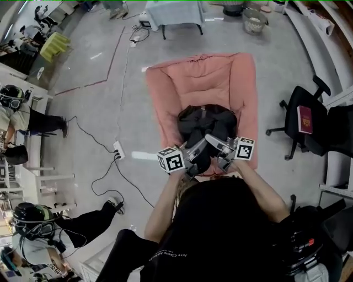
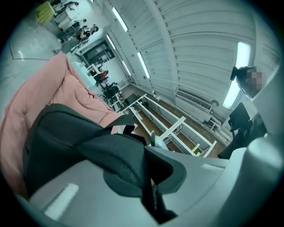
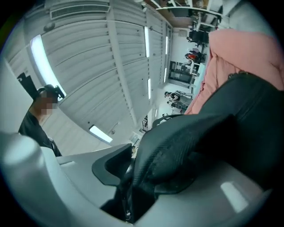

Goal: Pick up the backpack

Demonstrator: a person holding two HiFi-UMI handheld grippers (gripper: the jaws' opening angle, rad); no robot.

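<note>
A black backpack (image 1: 207,122) lies on a pink cushion seat (image 1: 165,91) on the floor. Both grippers are at its near edge, close together. My left gripper (image 1: 198,148) is shut on a padded black shoulder strap (image 2: 111,155), which runs between its grey jaws (image 2: 133,165) down into the throat. My right gripper (image 1: 217,142) is shut on the other padded strap (image 3: 182,137), which fills the gap between its jaws (image 3: 146,170). In both gripper views the backpack body (image 2: 57,133) (image 3: 253,111) rests against the pink cushion (image 2: 49,88) (image 3: 242,48).
A black office chair (image 1: 311,124) with a red book (image 1: 304,119) on it stands to the right. A power strip (image 1: 117,150) and cables lie on the floor at the left. People sit along the left edge (image 1: 38,118). A table (image 1: 174,14) and a bin (image 1: 254,22) stand beyond the cushion.
</note>
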